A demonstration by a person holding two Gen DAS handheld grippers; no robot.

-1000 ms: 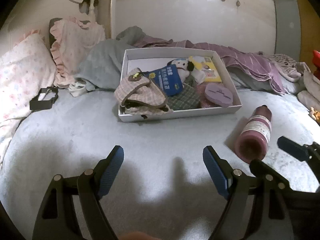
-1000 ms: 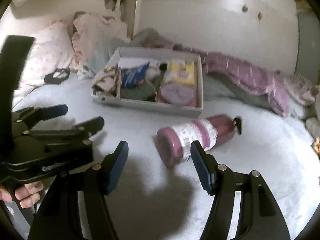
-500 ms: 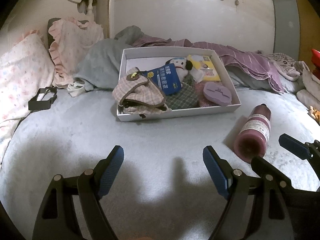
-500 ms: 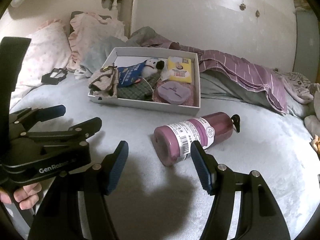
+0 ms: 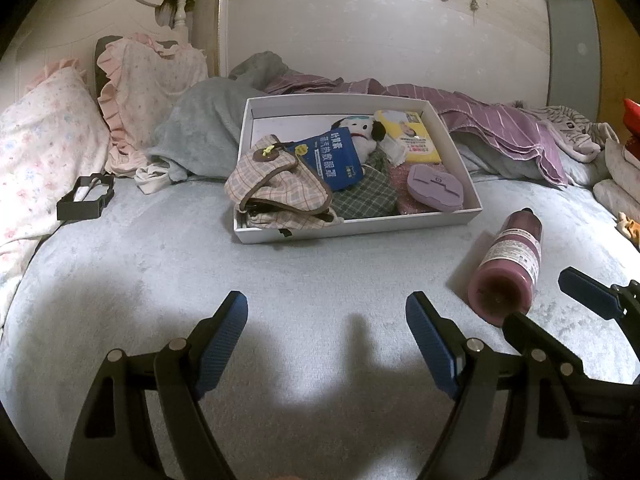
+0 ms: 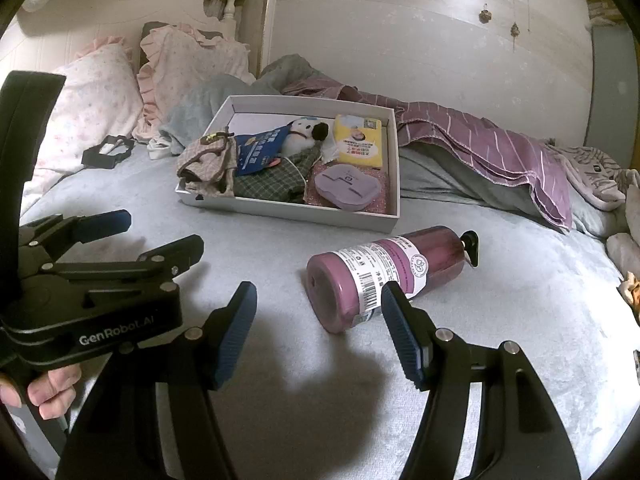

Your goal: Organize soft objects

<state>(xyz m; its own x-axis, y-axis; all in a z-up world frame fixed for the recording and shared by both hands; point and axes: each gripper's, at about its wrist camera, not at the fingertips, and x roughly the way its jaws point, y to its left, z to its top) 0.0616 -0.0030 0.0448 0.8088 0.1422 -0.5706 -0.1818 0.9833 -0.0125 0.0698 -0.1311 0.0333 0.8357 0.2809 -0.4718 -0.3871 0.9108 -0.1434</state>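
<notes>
Lying sideways, bottle (image 6: 390,276) points pump toward far right; both tools gape wide.

Packed into a shallow white box (image 5: 352,229) on the pale blue bed (image 5: 160,272): a plaid fabric pouch (image 5: 276,188) slumped over the near left corner, a green checked cloth (image 5: 364,196) beside it, a white plush dog (image 5: 360,132) lying toward the back. Also crammed in, a blue packet (image 5: 336,158), a yellow packet (image 5: 408,136) and a lilac case (image 5: 434,188) at the right side.
</notes>
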